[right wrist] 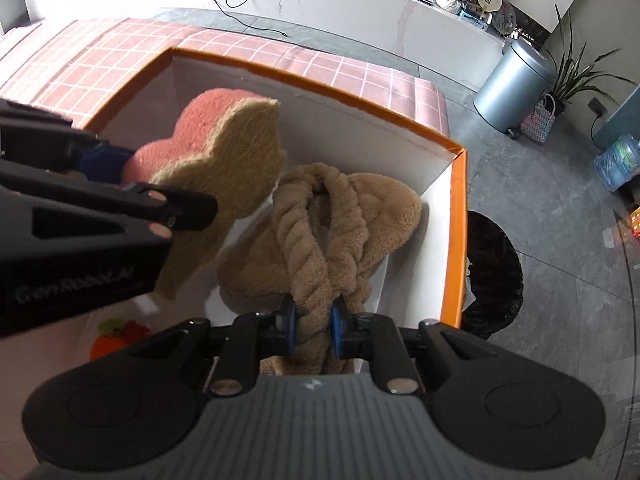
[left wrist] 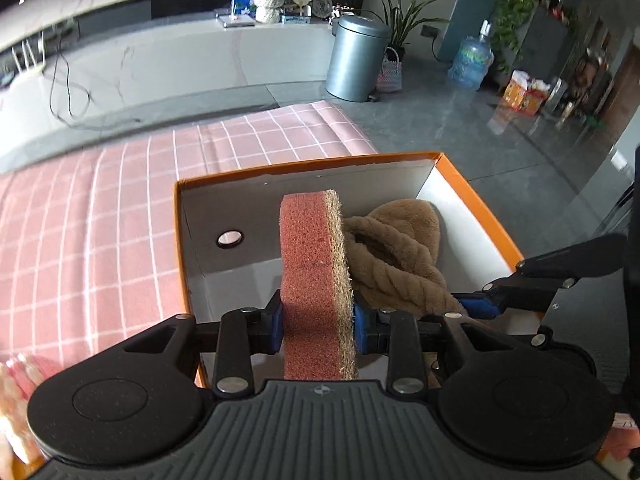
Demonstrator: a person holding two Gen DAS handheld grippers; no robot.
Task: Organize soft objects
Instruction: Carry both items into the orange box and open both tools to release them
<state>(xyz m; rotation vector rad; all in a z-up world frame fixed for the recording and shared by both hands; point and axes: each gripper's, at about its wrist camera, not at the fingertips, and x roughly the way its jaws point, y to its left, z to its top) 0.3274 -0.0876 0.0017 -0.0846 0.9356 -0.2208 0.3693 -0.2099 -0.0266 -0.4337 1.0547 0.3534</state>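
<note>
My left gripper point(left wrist: 318, 326) is shut on a pink sponge with a tan scrub side point(left wrist: 310, 276), held on edge over the open orange-rimmed white box point(left wrist: 308, 162). The sponge point(right wrist: 224, 160) and left gripper point(right wrist: 120, 184) also show in the right wrist view, above the box point(right wrist: 458, 216). My right gripper point(right wrist: 313, 326) is shut on a brown plush twisted headband point(right wrist: 320, 232), which hangs down into the box's right part. The headband point(left wrist: 396, 252) and the right gripper point(left wrist: 480, 306) show in the left wrist view, to the right of the sponge.
The box stands on a pink checked cloth point(left wrist: 100, 220). An orange and green soft toy point(right wrist: 116, 334) lies low left in the right wrist view. A grey bin point(left wrist: 356, 56), plants and a water bottle point(left wrist: 470, 62) stand on the floor beyond.
</note>
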